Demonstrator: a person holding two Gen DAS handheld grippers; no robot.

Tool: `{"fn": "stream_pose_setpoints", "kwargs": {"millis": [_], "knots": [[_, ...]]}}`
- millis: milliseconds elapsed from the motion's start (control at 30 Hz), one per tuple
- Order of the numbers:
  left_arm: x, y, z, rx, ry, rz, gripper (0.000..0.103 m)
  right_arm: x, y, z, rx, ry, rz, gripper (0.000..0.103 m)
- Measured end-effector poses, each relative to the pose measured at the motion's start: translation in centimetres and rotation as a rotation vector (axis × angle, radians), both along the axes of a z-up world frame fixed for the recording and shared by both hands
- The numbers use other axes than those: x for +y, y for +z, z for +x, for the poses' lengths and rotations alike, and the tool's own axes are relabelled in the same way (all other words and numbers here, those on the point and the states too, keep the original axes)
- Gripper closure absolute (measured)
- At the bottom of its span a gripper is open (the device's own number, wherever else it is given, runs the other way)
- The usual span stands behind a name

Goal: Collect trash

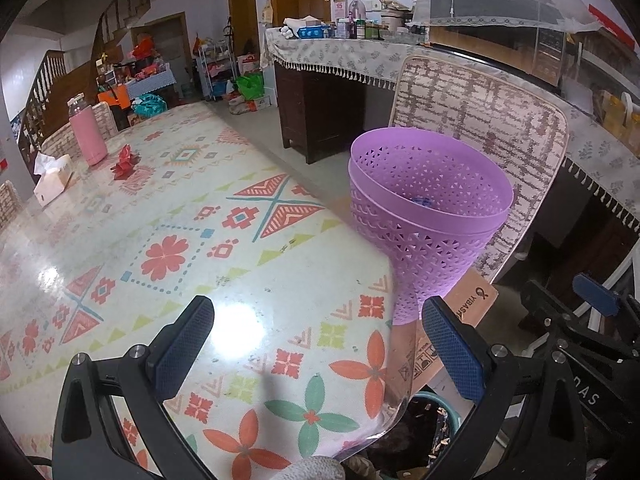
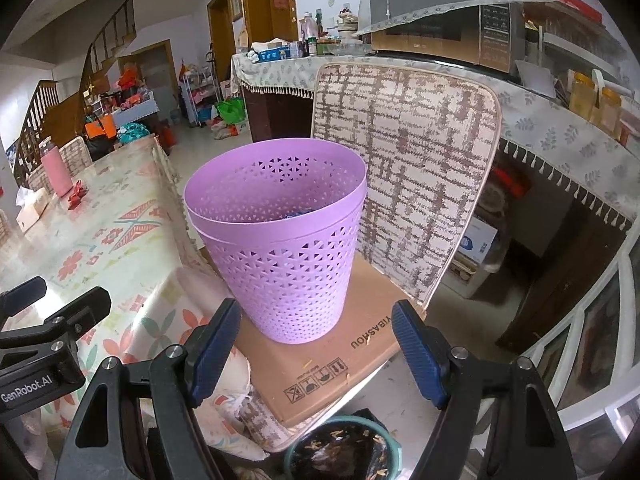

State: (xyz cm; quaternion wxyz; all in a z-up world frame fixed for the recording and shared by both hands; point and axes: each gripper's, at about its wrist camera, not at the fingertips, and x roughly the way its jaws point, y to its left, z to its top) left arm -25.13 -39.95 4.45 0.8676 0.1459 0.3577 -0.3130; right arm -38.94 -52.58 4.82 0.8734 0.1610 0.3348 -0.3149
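Now both grippers [image 1: 318, 344] [image 2: 316, 344] gape empty; purple basket [image 2: 280, 248] near table edge [image 1: 394, 320].

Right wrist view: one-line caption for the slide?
Open right claw faces a purple perforated wastebasket standing on a cardboard sheet on a chair beside the patterned table.

A long table under a glossy floral-patterned cover [image 1: 168, 240] fills the left of the frame. At its upper left stand a pink cylindrical bottle [image 1: 86, 132], a white tissue box [image 1: 52, 178] and crumpled red paper [image 1: 126, 162]. Right of centre, a flat brown cardboard sheet [image 2: 340, 360] on a chair carries a purple perforated plastic basket [image 2: 280, 248].
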Motion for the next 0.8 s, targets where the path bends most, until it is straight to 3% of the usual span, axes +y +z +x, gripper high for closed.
{"fn": "stream_pose_setpoints", "kwargs": {"millis": [800], "knots": [[-0.7, -0.8, -0.3, 0.021, -0.022, 0.011, 0.0, -0.9, -1.2, -0.3, 0.006, -0.022, 0.046, 0.021]]}}
